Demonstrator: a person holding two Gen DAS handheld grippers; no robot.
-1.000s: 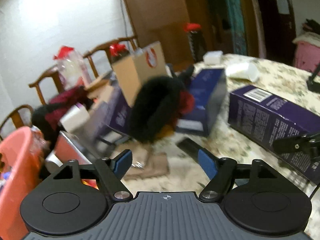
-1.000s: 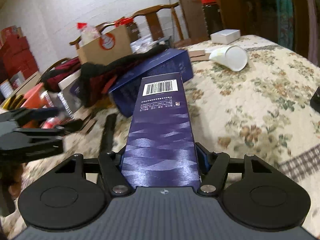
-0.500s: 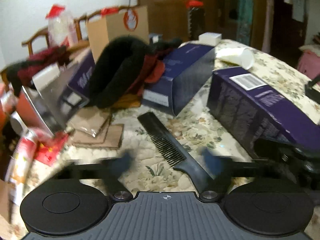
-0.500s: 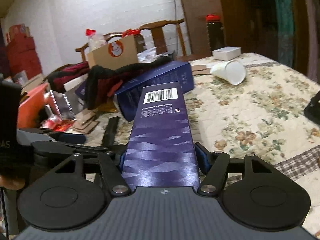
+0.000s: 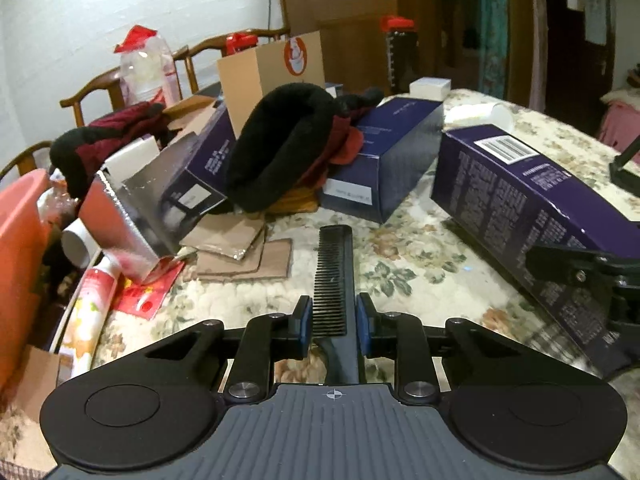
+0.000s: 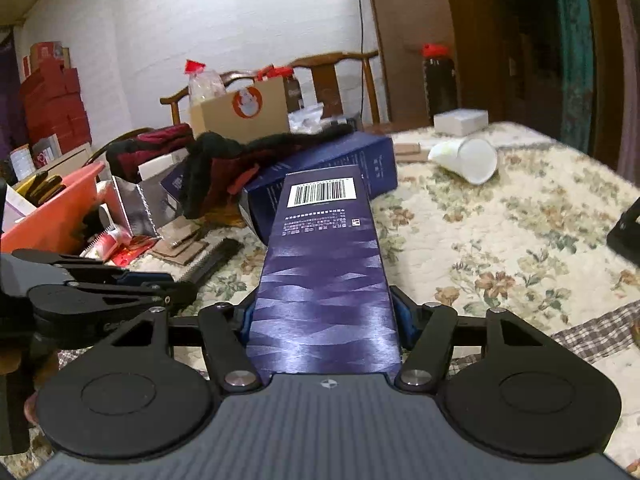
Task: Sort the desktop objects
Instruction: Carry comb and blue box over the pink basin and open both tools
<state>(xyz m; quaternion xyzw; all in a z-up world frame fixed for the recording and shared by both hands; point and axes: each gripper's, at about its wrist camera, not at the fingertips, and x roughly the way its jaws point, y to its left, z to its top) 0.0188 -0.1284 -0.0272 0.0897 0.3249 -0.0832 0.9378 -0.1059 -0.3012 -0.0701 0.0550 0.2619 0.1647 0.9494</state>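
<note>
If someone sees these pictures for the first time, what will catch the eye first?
Probably the long purple box with a barcode, clamped in the right gripper and stretching across the floral tablecloth. Next, the black comb lying between the closing jaws of the left gripper. Behind it, a black and red garment is draped over a heap of boxes.

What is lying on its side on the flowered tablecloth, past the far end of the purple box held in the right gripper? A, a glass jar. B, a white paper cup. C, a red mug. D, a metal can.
B: a white paper cup lies tipped over on the tablecloth, its open mouth facing the camera, beyond the purple box that the right gripper clamps.
</note>
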